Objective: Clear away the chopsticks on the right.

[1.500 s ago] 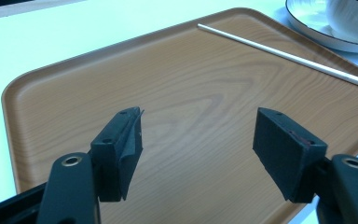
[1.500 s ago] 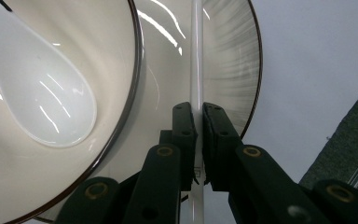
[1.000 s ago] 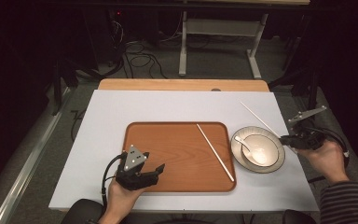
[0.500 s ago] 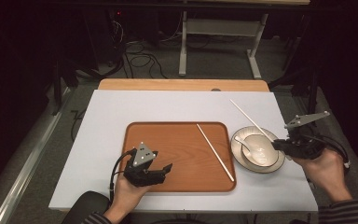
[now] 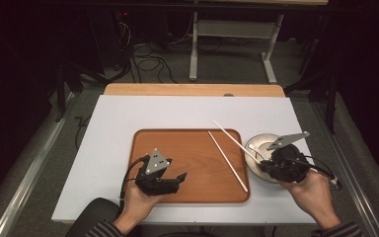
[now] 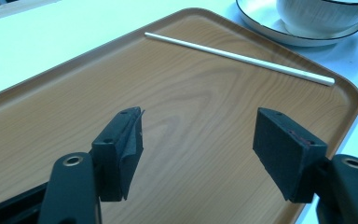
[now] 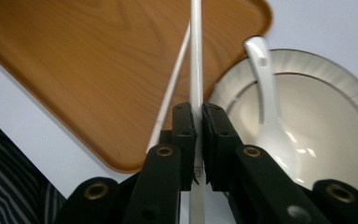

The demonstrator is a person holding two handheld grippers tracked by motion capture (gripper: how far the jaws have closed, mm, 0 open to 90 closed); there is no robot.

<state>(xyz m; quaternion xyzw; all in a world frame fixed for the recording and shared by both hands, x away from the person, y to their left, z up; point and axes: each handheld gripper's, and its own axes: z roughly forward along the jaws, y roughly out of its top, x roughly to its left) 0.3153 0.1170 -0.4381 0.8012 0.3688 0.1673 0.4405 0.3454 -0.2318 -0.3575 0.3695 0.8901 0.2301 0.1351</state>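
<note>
At the bottom of the high view, two forearms in striped sleeves are seen, one gripper held in each hand. The left gripper is held low over the near left part of the wooden tray; in the left gripper view its jaws are seen spread wide, with nothing between them and bare tray beneath.

At the lower right of the high view, the right gripper is held over the near edge of the white bowl. In the right gripper view its jaws are seen pressed narrow on a white chopstick, which runs straight up the frame from between the pads, over the tray's corner. In the high view this held chopstick is seen slanting from the gripper toward the upper left, its far tip over the white table beyond the tray.

A second chopstick lies on the right part of the tray, its long axis running from upper left to lower right, just left of the held one and roughly parallel to it. It is judged that the held stick is meant to be laid beside it; the tray lies left of the right gripper, which is the nearer one. A white spoon rests in the bowl. Farther off, a wooden strip is seen along the table's far edge.
</note>
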